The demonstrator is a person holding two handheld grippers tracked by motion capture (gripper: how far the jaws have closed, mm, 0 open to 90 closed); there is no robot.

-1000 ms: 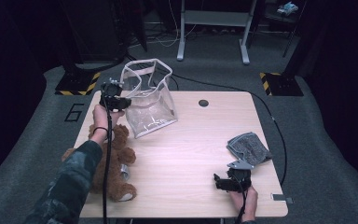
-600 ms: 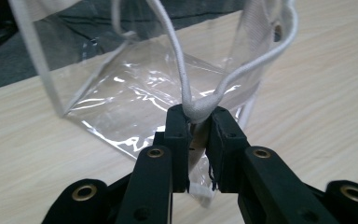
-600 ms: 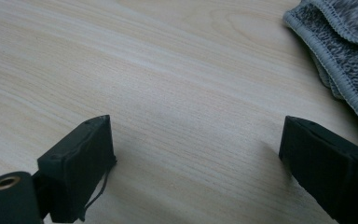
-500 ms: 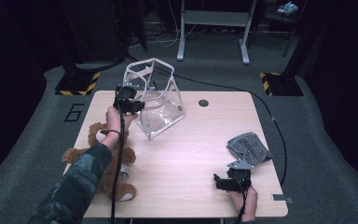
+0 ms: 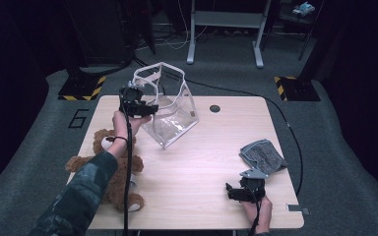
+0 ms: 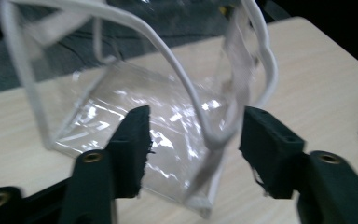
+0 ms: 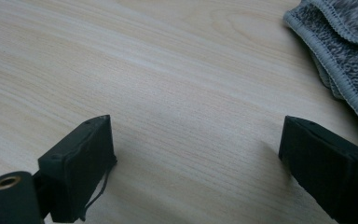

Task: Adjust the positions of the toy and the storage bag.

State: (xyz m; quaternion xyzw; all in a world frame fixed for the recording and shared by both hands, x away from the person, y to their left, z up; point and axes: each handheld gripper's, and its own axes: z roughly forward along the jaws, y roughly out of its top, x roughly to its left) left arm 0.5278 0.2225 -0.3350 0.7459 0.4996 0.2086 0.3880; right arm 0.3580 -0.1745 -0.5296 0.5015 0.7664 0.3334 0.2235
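At the near right edge of the table [image 5: 216,162], the right tongs [image 5: 232,192] are held wide open and empty, with a grey cloth [image 5: 262,156] just beyond them. At the near left a teddy bear [image 5: 109,173] is lying. Farther off, the left tongs [image 6: 193,140] have just been opening, their jaws parted about the white-trimmed rim of the clear plastic bag [image 5: 170,110] standing tilted at the far left. The bag is judged light, floppy and slick; the stiffer piped rim should be taken. The gap between pads and rim is revealed by the left gripper view, where the high view is too coarse.
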